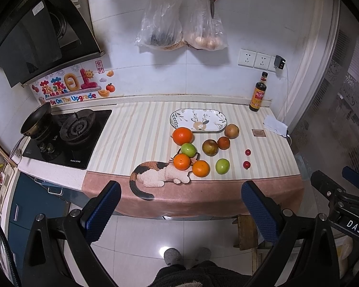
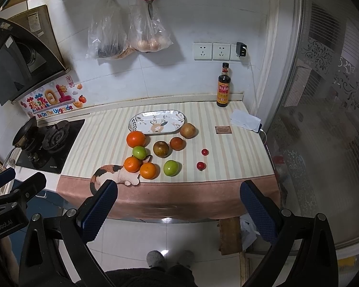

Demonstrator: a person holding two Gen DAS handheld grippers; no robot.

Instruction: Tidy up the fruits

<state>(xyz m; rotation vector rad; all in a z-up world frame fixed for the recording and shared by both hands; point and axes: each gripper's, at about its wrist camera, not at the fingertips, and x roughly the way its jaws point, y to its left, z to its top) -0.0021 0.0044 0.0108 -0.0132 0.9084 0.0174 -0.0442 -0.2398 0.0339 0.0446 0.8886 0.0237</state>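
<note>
The fruits (image 1: 198, 154) are spread on the bench (image 1: 136, 138), just before the plate (image 1: 198, 120). The hob (image 1: 69, 138) is set to the left, and a bottle (image 1: 258, 93) stands behind at the right.

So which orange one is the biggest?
The orange right beside the plate, at the plate's left end. It is clearly bigger than the other three orange fruits, which lie nearer the front.

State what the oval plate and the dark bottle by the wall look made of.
Oval plate: likely glazed ceramic, a glossy white surface with a printed deer and leaves. Dark bottle: probably glass, shiny and dark with a paper label, though plastic cannot be ruled out.
</note>
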